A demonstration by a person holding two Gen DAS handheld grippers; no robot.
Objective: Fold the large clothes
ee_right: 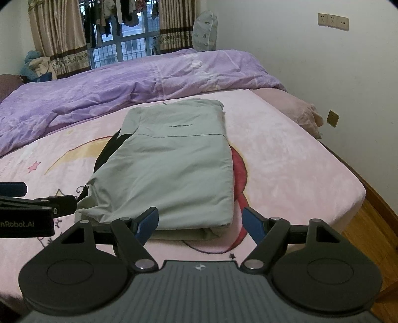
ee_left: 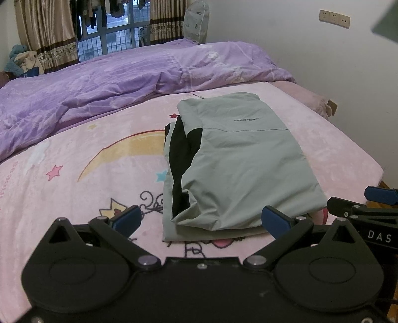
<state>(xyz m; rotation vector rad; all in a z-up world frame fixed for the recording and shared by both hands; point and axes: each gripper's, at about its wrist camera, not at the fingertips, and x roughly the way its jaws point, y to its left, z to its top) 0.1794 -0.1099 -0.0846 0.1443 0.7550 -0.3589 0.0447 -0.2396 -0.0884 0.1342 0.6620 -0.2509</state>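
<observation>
A pale grey-green jacket (ee_left: 238, 159) with black panels lies folded into a rectangle on the pink blanket (ee_left: 74, 179); it also shows in the right wrist view (ee_right: 169, 169). My left gripper (ee_left: 202, 220) is open and empty, just in front of the jacket's near edge. My right gripper (ee_right: 200, 222) is open and empty, at the jacket's near right corner. Each gripper shows at the edge of the other's view: the right one in the left wrist view (ee_left: 368, 208), the left one in the right wrist view (ee_right: 37, 206).
A crumpled purple duvet (ee_left: 112, 84) fills the far half of the bed. A white wall with sockets (ee_left: 334, 17) is on the right. The bed's right edge drops to a wooden floor (ee_right: 368, 238). Curtains and a window (ee_right: 119, 44) stand behind.
</observation>
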